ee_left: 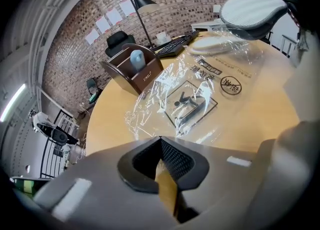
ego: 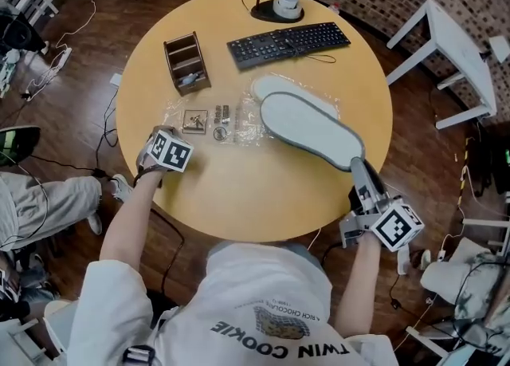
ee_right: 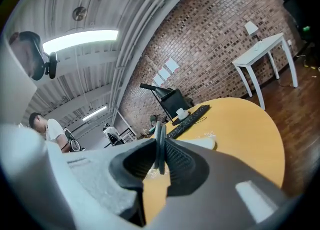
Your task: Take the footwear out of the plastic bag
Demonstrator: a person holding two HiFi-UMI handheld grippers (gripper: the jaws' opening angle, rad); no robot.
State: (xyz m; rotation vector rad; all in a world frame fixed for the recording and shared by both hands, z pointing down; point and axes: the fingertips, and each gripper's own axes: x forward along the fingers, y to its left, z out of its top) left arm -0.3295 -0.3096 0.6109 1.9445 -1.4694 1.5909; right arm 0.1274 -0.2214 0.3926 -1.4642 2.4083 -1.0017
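Note:
A grey-soled slipper (ego: 307, 129) hangs tilted over the table, sole up. My right gripper (ego: 356, 167) is shut on its heel rim, and that thin rim shows between the pads (ee_right: 160, 149). A second, white slipper (ego: 291, 89) lies at the open end of the clear plastic bag (ego: 231, 121), partly under the raised one. The bag lies flat, with printed labels on it. My left gripper (ego: 179, 143) sits at the bag's left end, jaws shut. The bag's creases (ee_left: 150, 124) run into its tips (ee_left: 160, 141).
On the round wooden table (ego: 239, 197) stand a brown desk organizer (ego: 186, 61), a black keyboard (ego: 288, 42) and a lamp base (ego: 279, 8) at the back. A white side table (ego: 450, 45) stands at the right, and cables lie on the floor at the left.

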